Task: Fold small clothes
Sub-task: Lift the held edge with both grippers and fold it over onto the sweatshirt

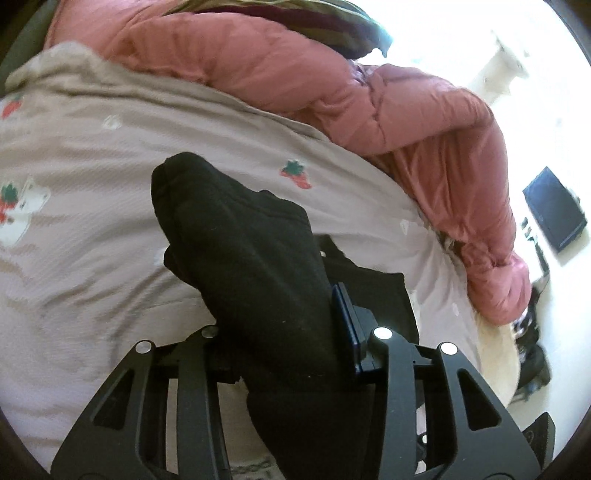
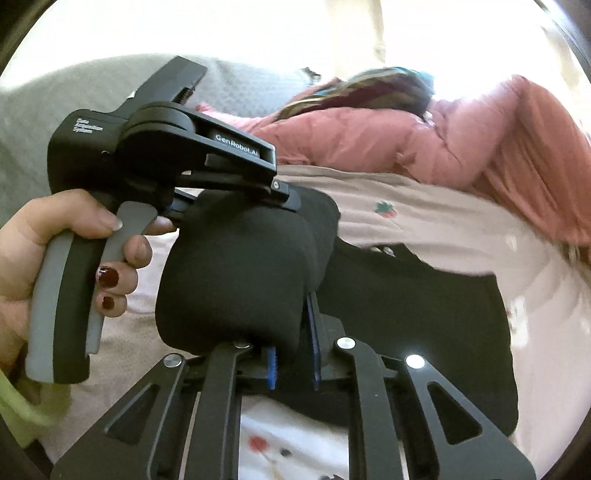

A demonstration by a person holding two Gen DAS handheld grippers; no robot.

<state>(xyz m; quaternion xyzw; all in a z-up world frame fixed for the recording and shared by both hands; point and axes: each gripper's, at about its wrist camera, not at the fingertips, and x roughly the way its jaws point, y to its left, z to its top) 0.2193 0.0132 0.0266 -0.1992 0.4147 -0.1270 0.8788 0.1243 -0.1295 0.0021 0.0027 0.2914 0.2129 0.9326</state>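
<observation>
A small black garment (image 1: 255, 258) lies on a bed sheet with strawberry prints (image 1: 92, 155). My left gripper (image 1: 295, 332) is shut on a raised fold of it; the cloth drapes over the jaws and hides the left finger. In the right wrist view the same black garment (image 2: 406, 314) spreads flat to the right, with a lifted fold (image 2: 236, 280) held up in front. My right gripper (image 2: 291, 354) is shut on the near edge of that fold. The left gripper's body (image 2: 166, 147), held by a hand, grips the fold's far top edge.
A pink puffy quilt (image 1: 388, 110) is bunched along the far side of the bed, with a striped cloth (image 1: 288, 18) on it. The bed's right edge drops to a bright floor with a dark flat object (image 1: 554, 210). A grey blanket (image 2: 44, 110) lies at left.
</observation>
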